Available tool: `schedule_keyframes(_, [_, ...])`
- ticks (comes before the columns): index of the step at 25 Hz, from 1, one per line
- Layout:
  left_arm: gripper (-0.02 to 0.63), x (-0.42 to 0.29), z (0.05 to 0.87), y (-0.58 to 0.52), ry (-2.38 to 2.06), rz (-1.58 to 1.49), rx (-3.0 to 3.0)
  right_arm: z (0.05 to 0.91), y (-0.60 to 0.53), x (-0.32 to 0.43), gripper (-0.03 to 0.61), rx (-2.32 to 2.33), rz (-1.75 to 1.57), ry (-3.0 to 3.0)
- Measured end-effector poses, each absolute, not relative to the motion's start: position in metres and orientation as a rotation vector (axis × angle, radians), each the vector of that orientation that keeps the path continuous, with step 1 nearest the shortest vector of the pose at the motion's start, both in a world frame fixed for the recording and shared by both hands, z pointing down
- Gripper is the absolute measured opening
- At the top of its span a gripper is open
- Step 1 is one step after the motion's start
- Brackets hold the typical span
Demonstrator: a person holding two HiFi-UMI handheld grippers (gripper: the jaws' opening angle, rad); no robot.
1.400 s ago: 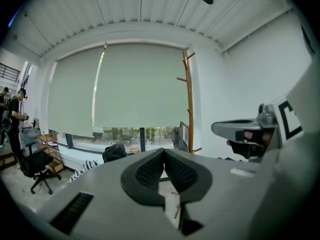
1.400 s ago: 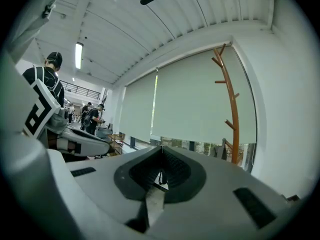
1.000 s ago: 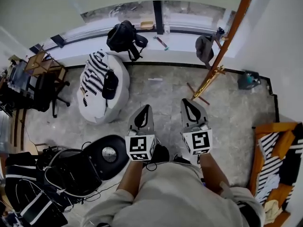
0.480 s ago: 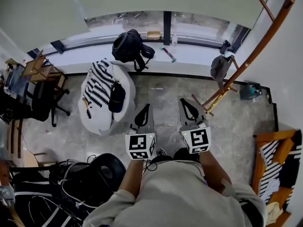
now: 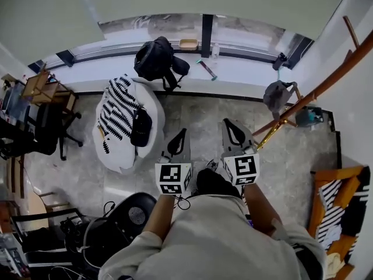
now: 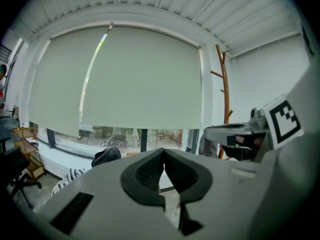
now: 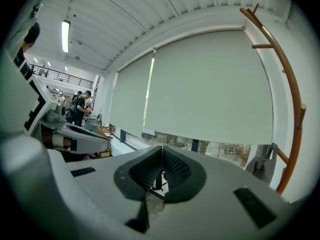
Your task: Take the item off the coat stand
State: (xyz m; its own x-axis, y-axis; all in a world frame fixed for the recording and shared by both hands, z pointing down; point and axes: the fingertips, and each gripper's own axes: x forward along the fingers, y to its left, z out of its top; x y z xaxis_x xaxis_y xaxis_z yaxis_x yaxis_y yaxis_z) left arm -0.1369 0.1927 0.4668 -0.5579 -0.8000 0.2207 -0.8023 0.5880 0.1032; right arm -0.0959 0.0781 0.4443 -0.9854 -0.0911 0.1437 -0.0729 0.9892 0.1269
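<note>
Spotted the grey item point(image 5: 277, 95) hanging low on the coat stand point(image 5: 335, 73), ahead and off to the right of both tongs. Looks way nearer the right gripper point(image 5: 229, 124) than the left gripper point(image 5: 179, 134), so probably a right-hand reach. Pinched shut on nothing on both sides, so gotta open first.

The coat stand point(image 5: 326, 85) is orange-brown wood, the item point(image 5: 276, 95) on it grey, the backpack point(image 5: 154, 57) black, the beanbag point(image 5: 125, 155) white under a black-and-white striped cloth point(image 5: 118, 101), the floor point(image 5: 198, 118) mottled grey, and the grey left gripper point(image 5: 181, 132) and right gripper point(image 5: 229, 122) bear white cubes with black square markers.
</note>
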Motion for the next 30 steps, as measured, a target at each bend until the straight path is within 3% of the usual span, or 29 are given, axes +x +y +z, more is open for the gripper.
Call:
schedule_keyframes(12, [0.011,-0.231,0.459,0.034,-2.475,0.158,1.517,0.441,-0.064,-0.171,0.006,0.336,-0.108,-2.967])
schedule_keyframes(30, [0.011,-0.219,0.499,-0.168,-2.029,0.243,1.994,0.480,-0.202,-0.134,0.006,0.832,-0.042,-2.768])
